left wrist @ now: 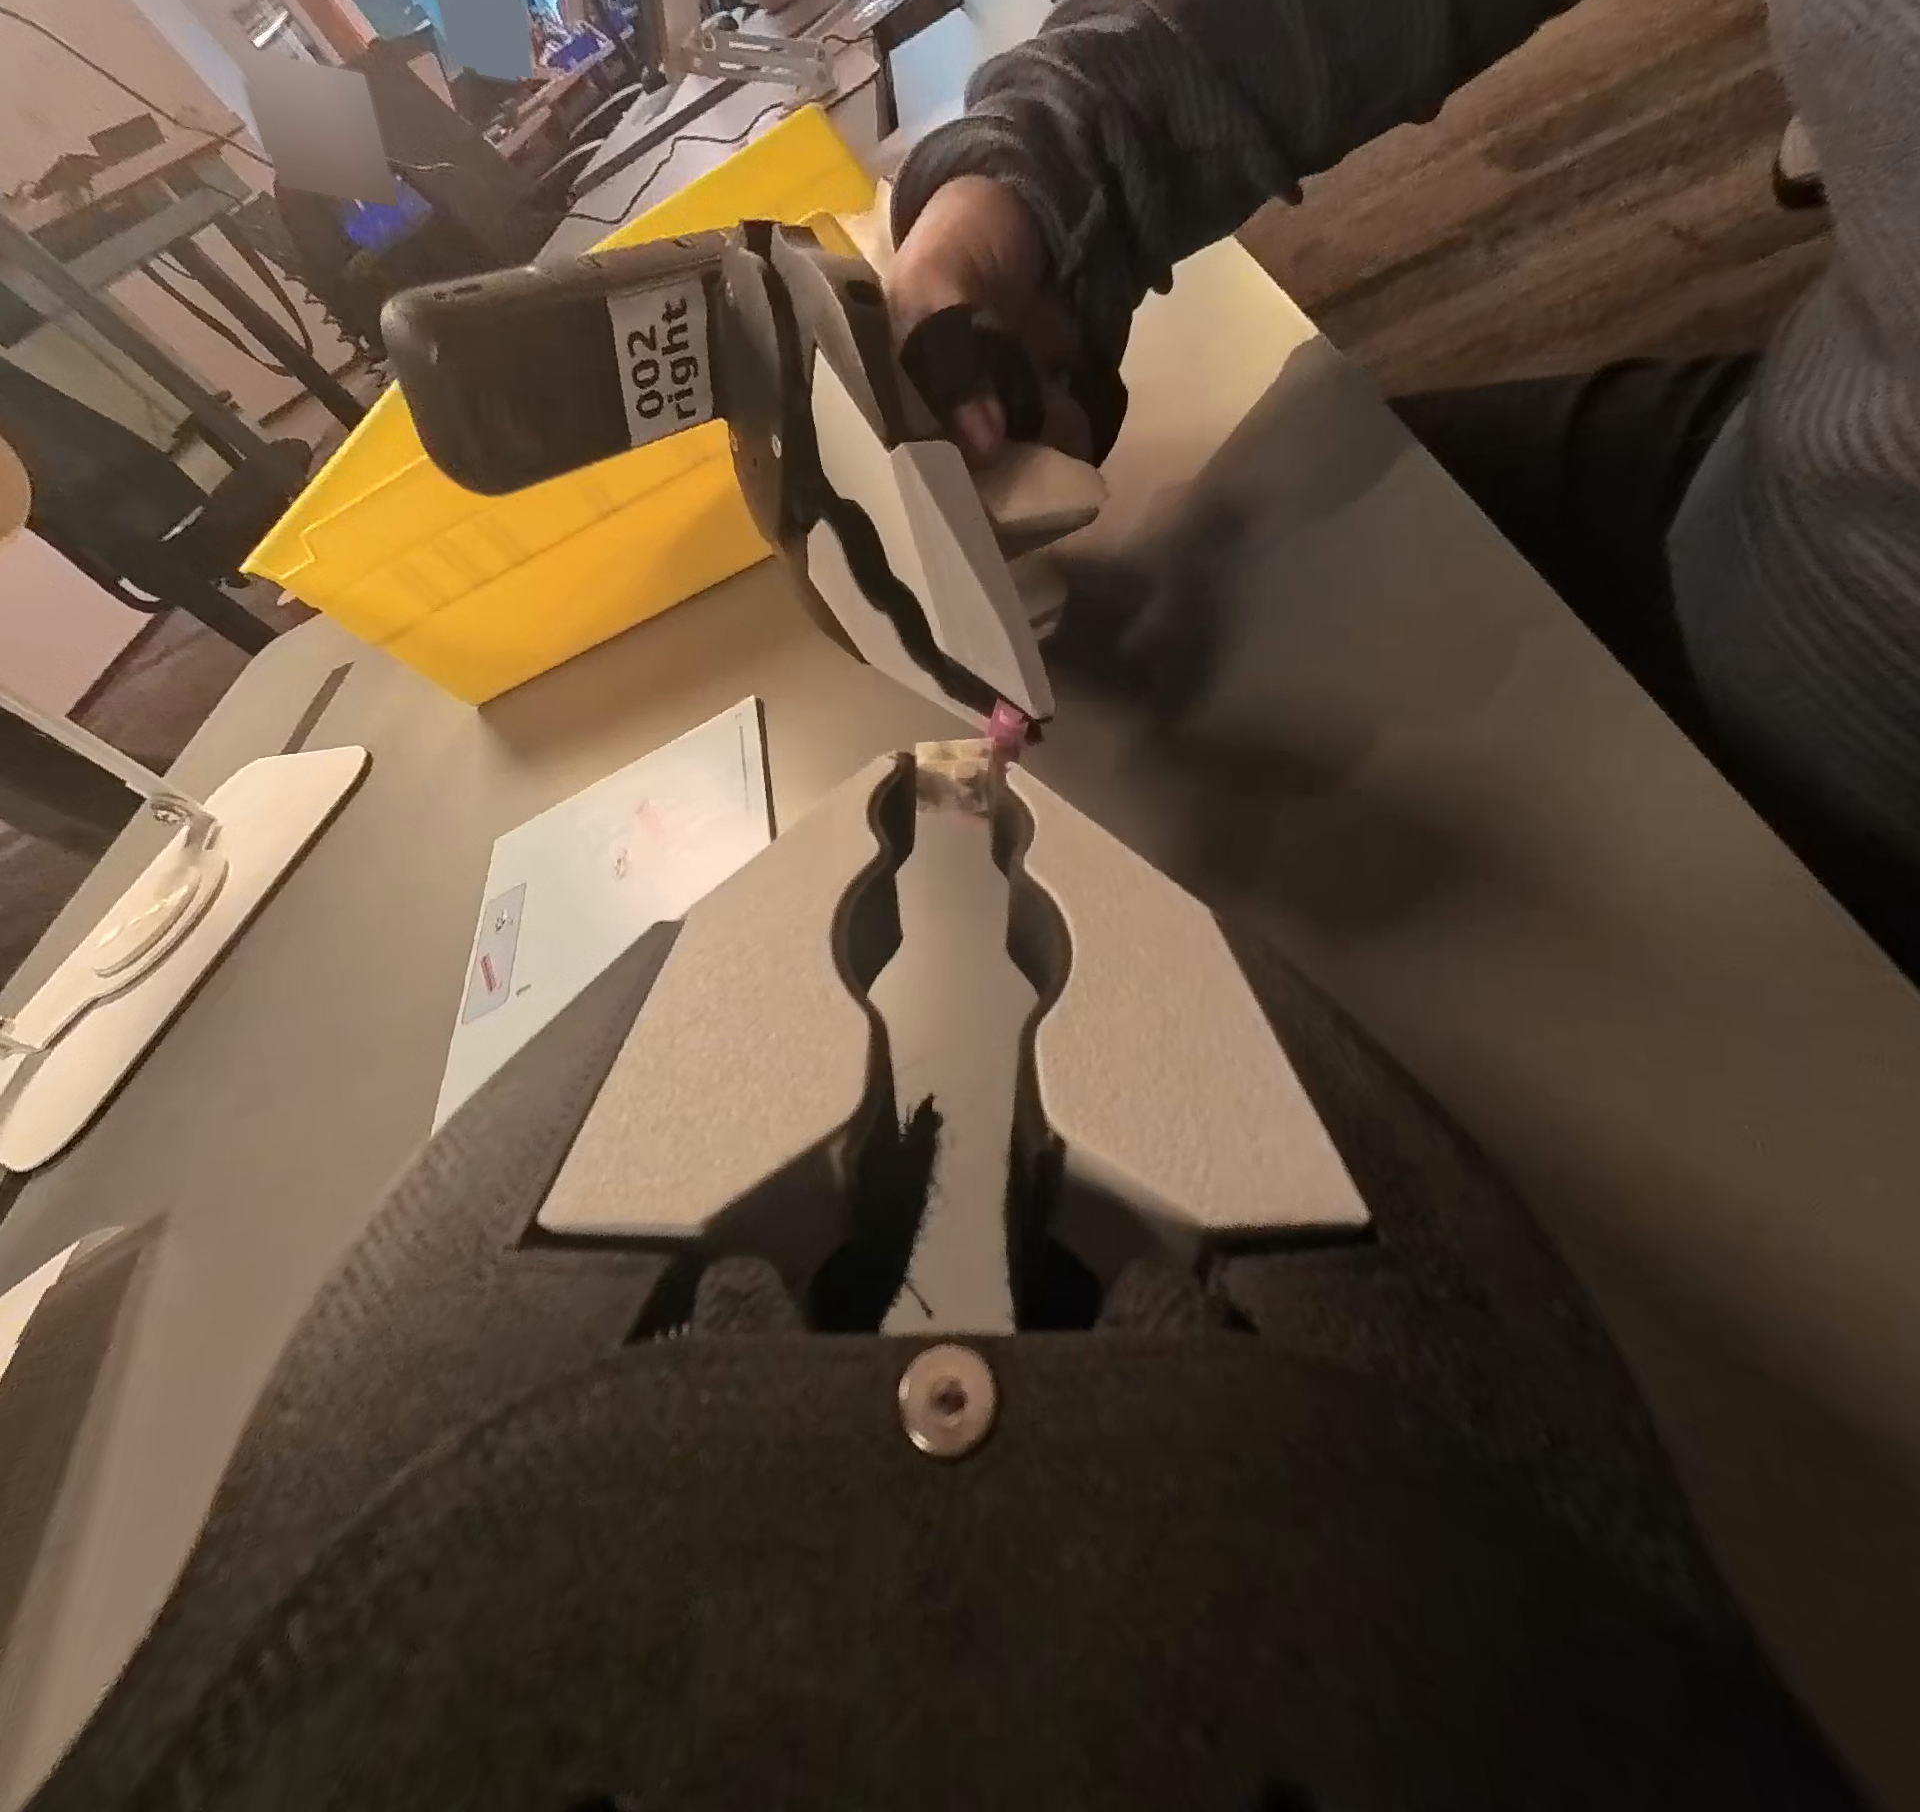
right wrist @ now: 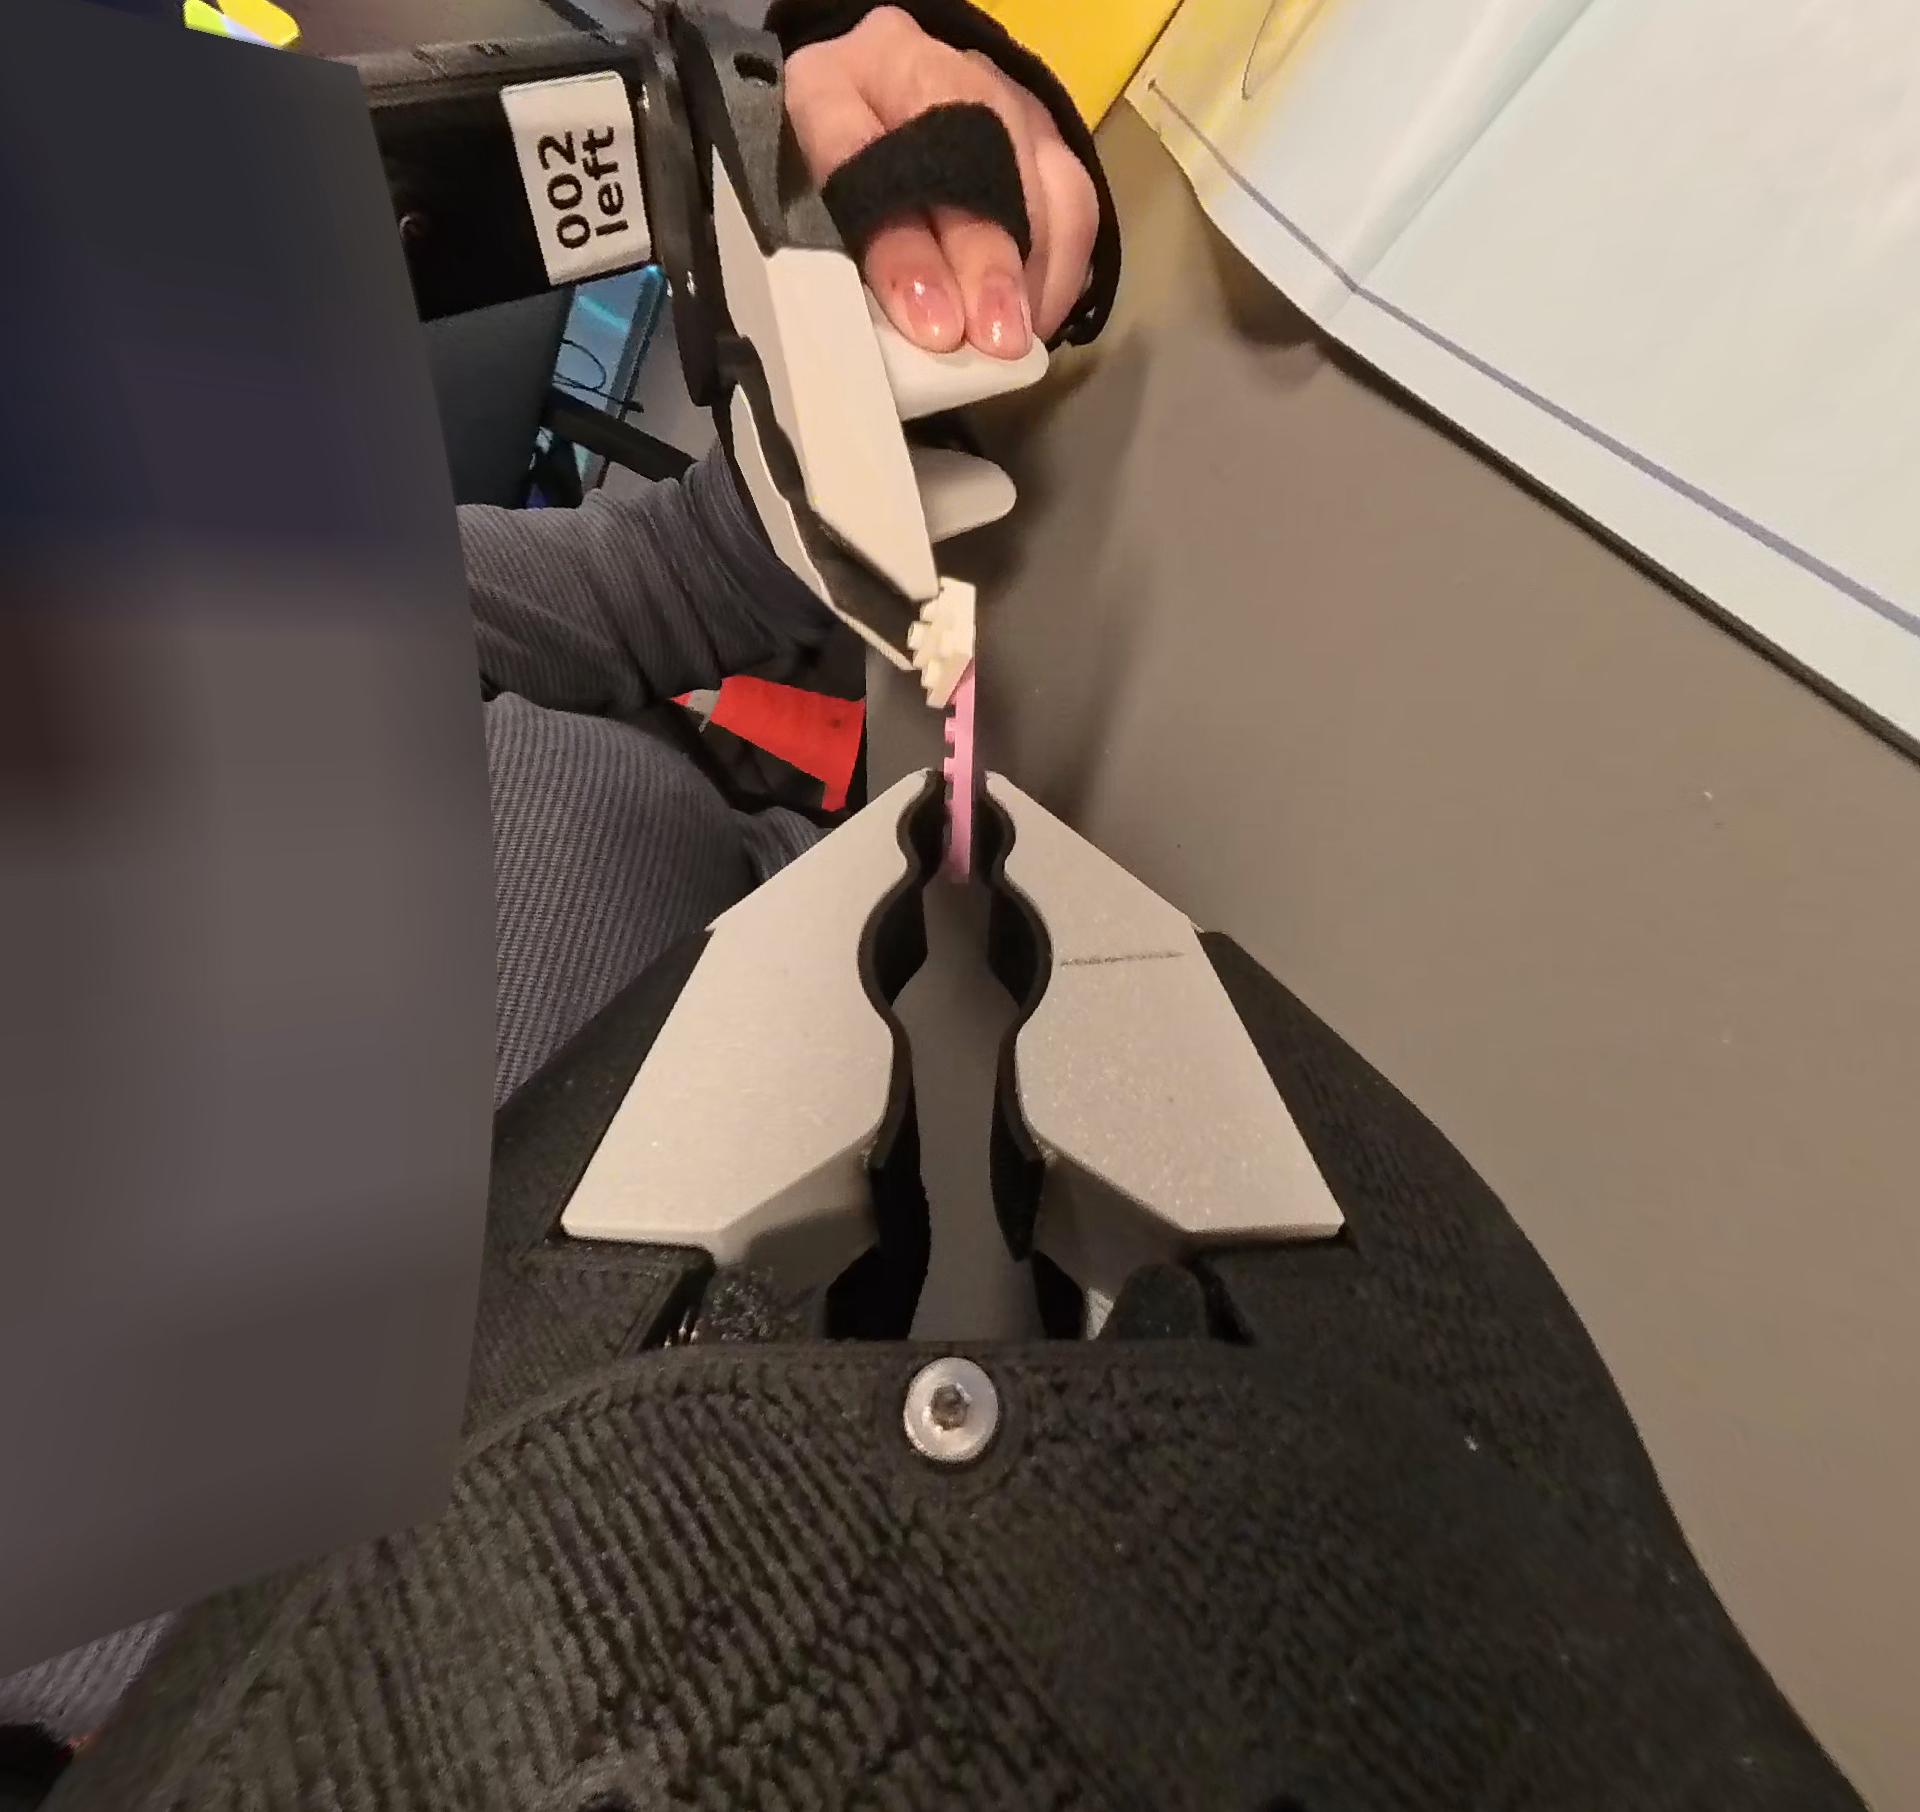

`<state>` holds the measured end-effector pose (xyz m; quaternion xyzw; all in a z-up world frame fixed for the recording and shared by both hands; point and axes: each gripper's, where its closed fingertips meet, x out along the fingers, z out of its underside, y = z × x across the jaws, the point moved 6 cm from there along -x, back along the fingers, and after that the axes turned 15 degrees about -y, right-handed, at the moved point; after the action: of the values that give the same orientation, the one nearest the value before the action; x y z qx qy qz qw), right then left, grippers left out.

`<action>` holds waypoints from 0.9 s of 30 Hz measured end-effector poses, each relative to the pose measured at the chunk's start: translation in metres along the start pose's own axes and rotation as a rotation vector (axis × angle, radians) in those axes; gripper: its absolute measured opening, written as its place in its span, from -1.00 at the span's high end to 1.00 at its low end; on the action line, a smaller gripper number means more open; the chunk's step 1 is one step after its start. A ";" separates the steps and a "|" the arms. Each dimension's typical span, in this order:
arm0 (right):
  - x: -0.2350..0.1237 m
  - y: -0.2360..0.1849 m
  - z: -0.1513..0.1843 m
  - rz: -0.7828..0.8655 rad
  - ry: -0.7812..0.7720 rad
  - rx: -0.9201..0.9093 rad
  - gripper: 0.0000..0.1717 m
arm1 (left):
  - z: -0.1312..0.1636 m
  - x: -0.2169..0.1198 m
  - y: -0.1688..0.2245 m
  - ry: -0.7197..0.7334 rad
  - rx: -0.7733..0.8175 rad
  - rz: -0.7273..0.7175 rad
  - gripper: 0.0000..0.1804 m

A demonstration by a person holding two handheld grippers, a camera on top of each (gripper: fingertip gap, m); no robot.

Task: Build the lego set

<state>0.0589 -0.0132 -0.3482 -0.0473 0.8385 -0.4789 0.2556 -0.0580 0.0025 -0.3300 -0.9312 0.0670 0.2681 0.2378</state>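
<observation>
In the left wrist view my left gripper [left wrist: 961, 770] is shut on a small cream studded plate [left wrist: 951, 783], held by its sides above the grey table [left wrist: 1299, 931]. My right gripper [left wrist: 1013, 708] comes down from above and pinches a thin pink plate [left wrist: 1005, 723] whose end meets the cream plate's right edge. In the right wrist view my right gripper [right wrist: 958, 780] is shut on the pink plate [right wrist: 963, 786], seen edge-on with its studs facing left. The left gripper [right wrist: 920, 619] holds the cream plate [right wrist: 948, 645] just above, touching the pink plate's far end.
A yellow bin [left wrist: 582, 536] stands at the back of the table, with a white printed sheet [left wrist: 623, 858] in front of it. A white stand base [left wrist: 187, 910] lies at the left. A person's sleeved arm [left wrist: 1247, 79] and lap lie to the right.
</observation>
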 end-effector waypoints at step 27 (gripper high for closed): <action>0.005 0.013 0.006 0.796 -0.346 -0.509 0.96 | 0.013 0.016 0.009 -0.174 0.409 -0.291 0.86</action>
<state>0.0600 -0.0123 -0.3631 0.1366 0.8270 -0.1096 0.5342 -0.0526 0.0008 -0.3523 -0.8370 -0.0352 0.2909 0.4621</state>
